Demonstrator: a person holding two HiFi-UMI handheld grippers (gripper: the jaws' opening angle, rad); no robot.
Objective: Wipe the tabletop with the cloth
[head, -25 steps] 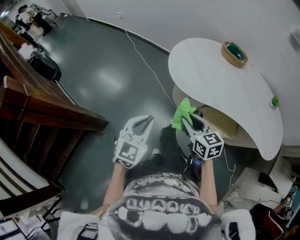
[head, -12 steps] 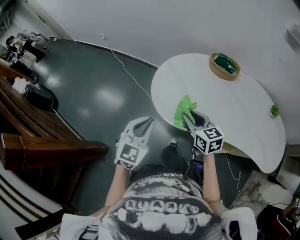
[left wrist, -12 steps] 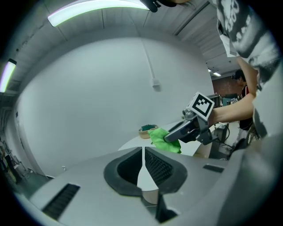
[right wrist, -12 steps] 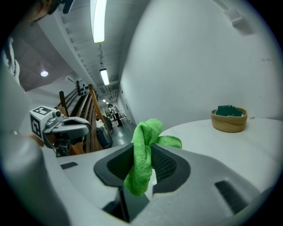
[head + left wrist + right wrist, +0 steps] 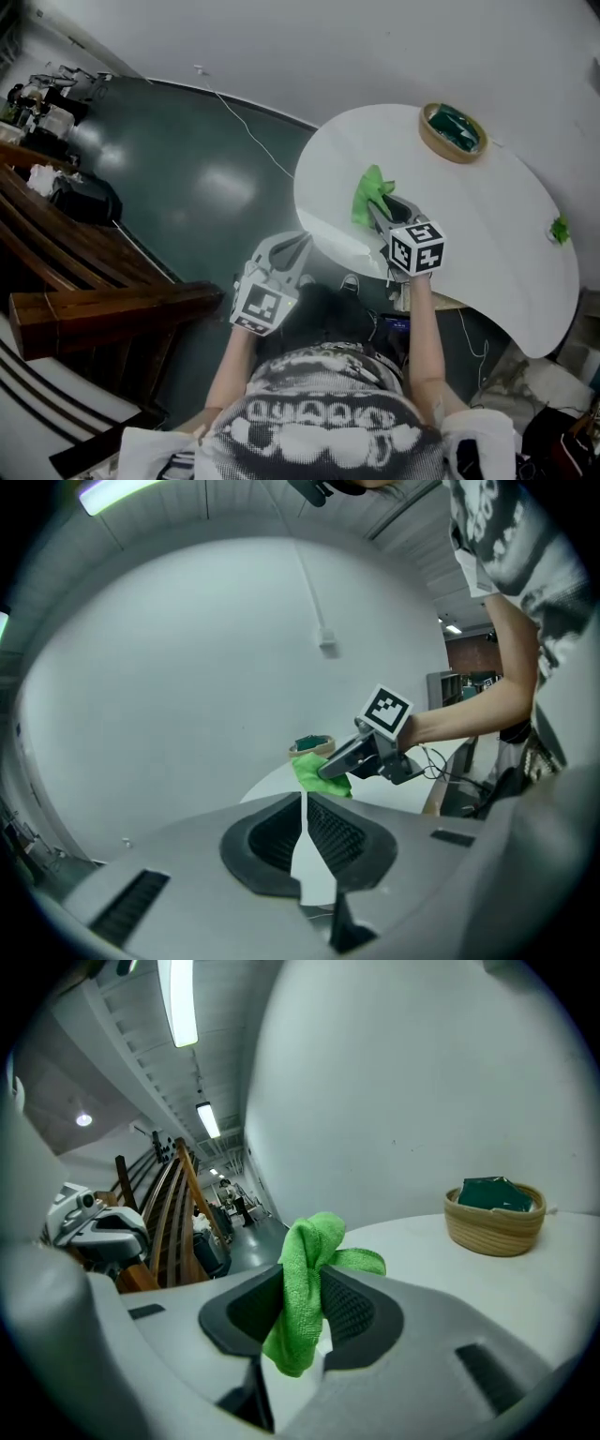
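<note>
A bright green cloth [image 5: 368, 193] hangs bunched from my right gripper [image 5: 382, 208], which is shut on it above the near left part of the white rounded tabletop [image 5: 487, 216]. In the right gripper view the cloth [image 5: 305, 1283] is pinched between the jaws, its loose end sticking up. My left gripper [image 5: 289, 251] hovers off the table's left edge over the dark floor, jaws nearly together with nothing between them. From the left gripper view, the right gripper [image 5: 349, 758] and the cloth [image 5: 317, 772] show over the table.
A round wooden basket [image 5: 453, 130] holding something dark green stands at the table's far side, also seen as the basket [image 5: 494, 1216]. A small green scrap [image 5: 559, 229] lies near the right edge. A wooden staircase [image 5: 103, 300] is at the left; a cable [image 5: 248, 127] runs across the floor.
The right gripper has carried the cloth forward from beyond the table's edge to above the tabletop. The left gripper has stayed close to the body, still shut and empty.
</note>
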